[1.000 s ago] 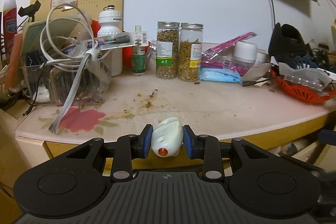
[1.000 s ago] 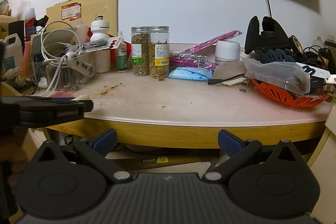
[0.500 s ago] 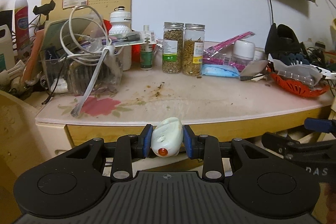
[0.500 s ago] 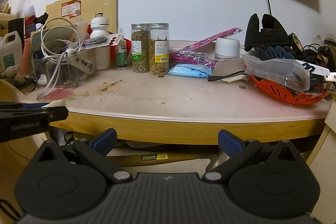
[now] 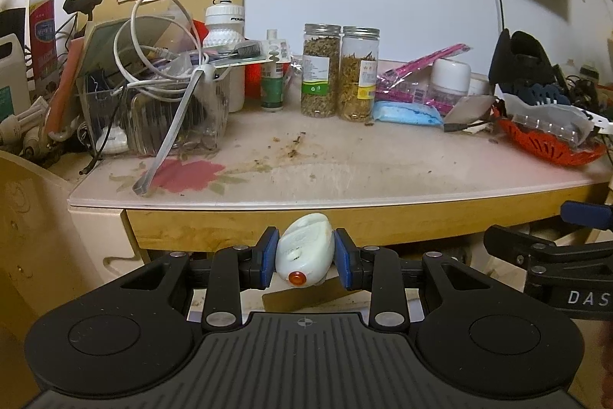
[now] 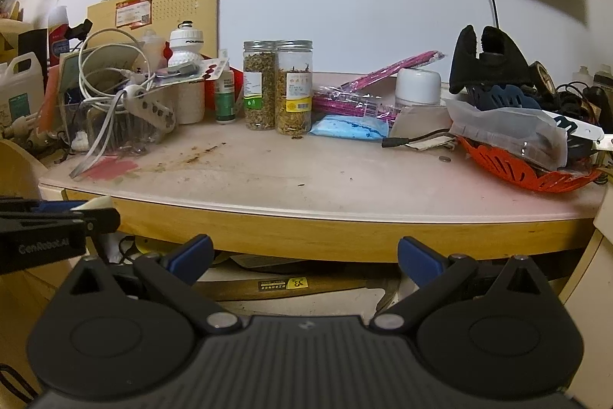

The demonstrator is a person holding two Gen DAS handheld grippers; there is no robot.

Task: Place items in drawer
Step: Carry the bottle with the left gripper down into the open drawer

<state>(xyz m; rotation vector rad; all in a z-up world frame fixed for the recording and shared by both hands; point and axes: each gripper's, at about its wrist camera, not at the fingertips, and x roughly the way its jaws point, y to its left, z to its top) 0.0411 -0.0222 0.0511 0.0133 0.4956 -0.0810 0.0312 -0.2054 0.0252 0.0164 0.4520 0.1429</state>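
My left gripper (image 5: 305,257) is shut on a small white device with an orange button (image 5: 304,253), held in front of and just below the desk's wooden front edge (image 5: 345,221). It also shows at the left of the right wrist view (image 6: 57,217), with the white device (image 6: 95,204) peeking out. My right gripper (image 6: 305,255) is open and empty, low in front of the desk; it shows at the right of the left wrist view (image 5: 582,217). The open drawer space (image 6: 306,278) under the desktop holds a hammer with a yellow label (image 6: 283,283).
The desktop (image 6: 325,175) carries a clear box with white cables (image 5: 161,102), two herb jars (image 5: 339,71), a green bottle (image 5: 272,87), a blue pack (image 5: 406,112), pink packets (image 5: 417,75), a white jar (image 5: 448,75) and an orange basket (image 5: 548,140). A cream cabinet (image 5: 99,240) stands left.
Both grippers have drawn back and dropped from desktop level to below the desk's front edge. The left gripper still holds the white device.
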